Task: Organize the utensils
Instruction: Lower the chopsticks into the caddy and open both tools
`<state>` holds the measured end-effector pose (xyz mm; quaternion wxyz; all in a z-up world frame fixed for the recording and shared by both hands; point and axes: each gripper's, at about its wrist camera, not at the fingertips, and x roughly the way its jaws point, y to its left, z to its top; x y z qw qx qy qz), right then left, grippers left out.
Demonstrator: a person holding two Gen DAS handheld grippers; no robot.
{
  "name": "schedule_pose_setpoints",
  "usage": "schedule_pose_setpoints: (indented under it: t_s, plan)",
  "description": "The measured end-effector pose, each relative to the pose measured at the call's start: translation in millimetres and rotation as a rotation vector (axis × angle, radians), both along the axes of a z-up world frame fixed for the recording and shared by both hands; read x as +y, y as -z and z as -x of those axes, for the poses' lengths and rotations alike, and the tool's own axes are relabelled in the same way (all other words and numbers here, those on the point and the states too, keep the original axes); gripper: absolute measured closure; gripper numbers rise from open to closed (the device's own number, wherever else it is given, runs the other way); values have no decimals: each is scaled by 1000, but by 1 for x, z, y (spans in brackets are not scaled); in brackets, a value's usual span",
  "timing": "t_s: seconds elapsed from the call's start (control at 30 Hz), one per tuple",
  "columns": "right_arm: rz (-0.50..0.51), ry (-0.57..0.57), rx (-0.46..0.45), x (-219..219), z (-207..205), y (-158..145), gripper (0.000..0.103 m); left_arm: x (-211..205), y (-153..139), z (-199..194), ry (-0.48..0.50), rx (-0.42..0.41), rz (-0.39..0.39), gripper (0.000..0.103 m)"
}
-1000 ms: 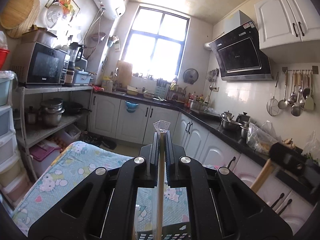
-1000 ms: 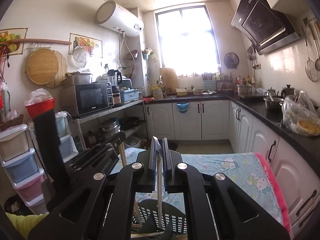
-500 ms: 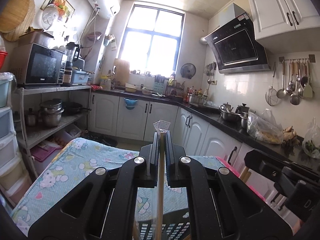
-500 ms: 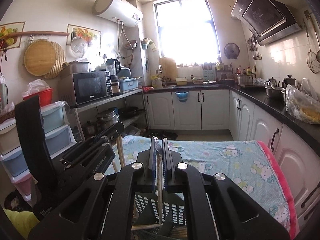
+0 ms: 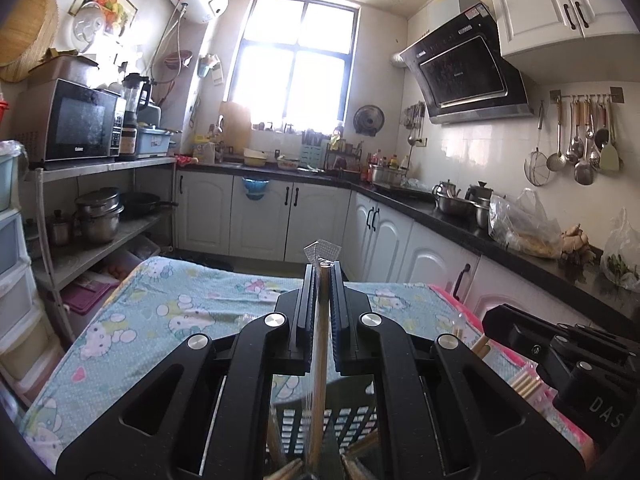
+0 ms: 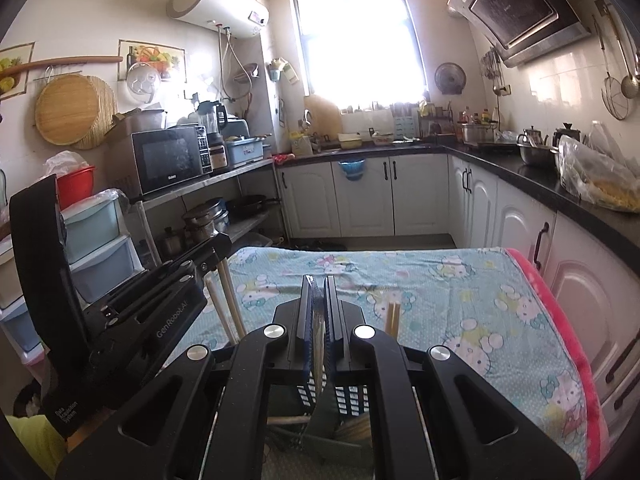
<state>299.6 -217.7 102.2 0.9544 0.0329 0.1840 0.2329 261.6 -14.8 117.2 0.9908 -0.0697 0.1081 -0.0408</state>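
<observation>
My left gripper [image 5: 323, 270] is shut on a pair of wooden chopsticks [image 5: 320, 344] in a clear plastic sleeve, held upright over a black slotted utensil basket [image 5: 356, 420]. It also shows in the right wrist view [image 6: 212, 248], gripping chopsticks [image 6: 228, 300]. My right gripper [image 6: 319, 282] is shut on another pair of chopsticks [image 6: 319, 356] above the same basket [image 6: 348, 396], which holds more wooden chopsticks [image 6: 393, 316]. The right gripper's body shows at the right edge of the left wrist view [image 5: 560, 356], with chopstick ends [image 5: 522, 384] under it.
The basket stands on a table with a blue cartoon-print cloth [image 6: 460, 292] and a pink edge [image 6: 560, 320]. White cabinets and a black counter [image 5: 460, 220] run along the right and back. A metal shelf with a microwave [image 5: 76, 120] and pots stands at the left.
Both grippers have come lower and tilted down towards the basket, chopsticks still held. The right gripper has dropped lower in the left wrist view.
</observation>
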Motion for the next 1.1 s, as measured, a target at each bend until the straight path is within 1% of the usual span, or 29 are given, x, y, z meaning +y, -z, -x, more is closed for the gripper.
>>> schedule_pose_setpoints:
  t_s: [0.23,0.53,0.67,0.7,0.77,0.83,0.9,1.03,1.1]
  plan:
    - [1,5,19,-5,6,5,97,0,4,9,26,42,-3,100]
    - [1,7,49,-9,11,9,97,2,5,16,68,127,-6,100]
    - [7,10,62,-10,13,10,97,5,6,18,85,165,5,99]
    - [6,9,65,-10,14,11,97,6,6,19,90,174,7,98]
    - [6,9,77,-12,15,11,96,7,6,21,90,189,5,91]
    - [5,7,88,-14,17,12,90,9,6,24,94,208,11,84]
    - [10,8,94,-15,19,12,88,11,6,26,103,221,20,81]
    - [14,9,101,-20,26,13,84,14,4,35,112,231,33,69]
    - [11,6,104,-22,30,13,82,16,2,41,119,235,38,65]
